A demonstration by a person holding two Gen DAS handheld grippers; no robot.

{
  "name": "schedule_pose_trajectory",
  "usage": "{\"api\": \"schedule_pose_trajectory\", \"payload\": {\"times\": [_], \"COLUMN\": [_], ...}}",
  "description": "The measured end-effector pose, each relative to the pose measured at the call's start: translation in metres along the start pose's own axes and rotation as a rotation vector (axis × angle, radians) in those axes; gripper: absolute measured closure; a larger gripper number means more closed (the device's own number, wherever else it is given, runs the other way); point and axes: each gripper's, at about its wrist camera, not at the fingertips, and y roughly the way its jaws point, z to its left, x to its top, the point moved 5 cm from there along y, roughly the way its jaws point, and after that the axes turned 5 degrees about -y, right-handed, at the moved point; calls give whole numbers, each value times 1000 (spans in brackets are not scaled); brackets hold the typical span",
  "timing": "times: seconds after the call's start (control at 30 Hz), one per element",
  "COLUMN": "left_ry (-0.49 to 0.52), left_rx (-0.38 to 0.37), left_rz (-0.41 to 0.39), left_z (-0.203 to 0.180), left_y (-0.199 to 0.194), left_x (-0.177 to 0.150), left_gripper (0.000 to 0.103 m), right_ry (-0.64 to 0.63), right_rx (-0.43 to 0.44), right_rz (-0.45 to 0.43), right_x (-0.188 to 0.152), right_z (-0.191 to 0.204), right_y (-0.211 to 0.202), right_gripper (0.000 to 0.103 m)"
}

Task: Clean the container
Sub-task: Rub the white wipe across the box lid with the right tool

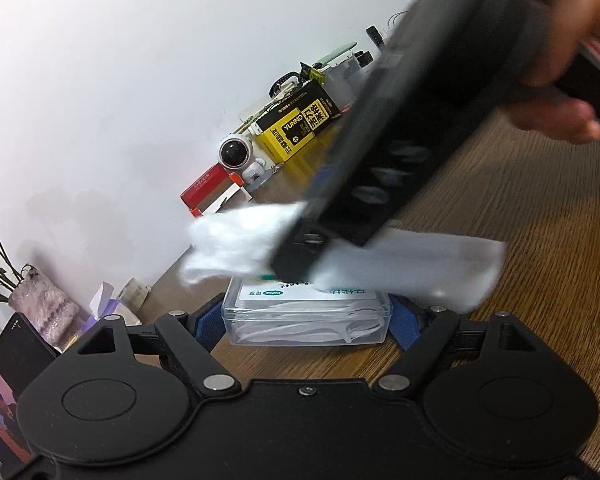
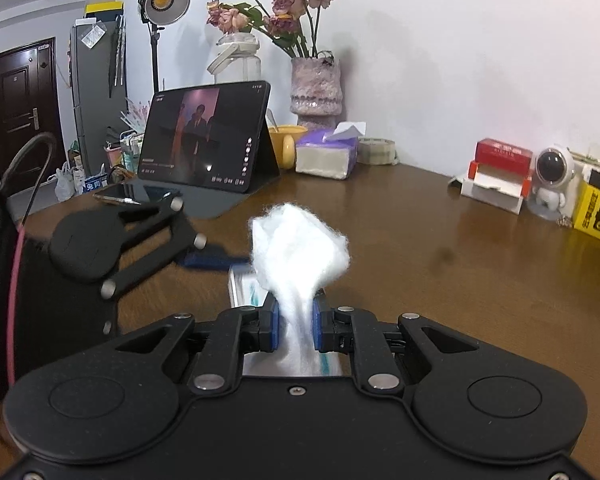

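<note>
Right now, my left gripper clamps clear plastic container between 2 blue fingers, container resting on wooden table. White floss picks visible inside; printed label on lid. My right gripper pinches white cotton wad, fluffy end sticking out past pads, held just above container lid. I see it blurred in left wrist view. Tablet, tissue box, vase stand along wall.
</note>
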Motion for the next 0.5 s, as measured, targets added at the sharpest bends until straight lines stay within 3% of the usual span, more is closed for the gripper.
{"api": "schedule_pose_trajectory", "payload": {"times": [0.23, 0.5], "left_ry": [16, 18], "left_rx": [11, 12], "left_rz": [-6, -6], "left_z": [22, 9], "left_y": [9, 2], "left_x": [0, 6], "left_gripper": [22, 22], "right_ry": [14, -13], "right_rx": [1, 48], "right_rz": [20, -43], "right_x": [-22, -2], "right_z": [5, 14], "right_y": [-13, -5], "right_gripper": [87, 87]}}
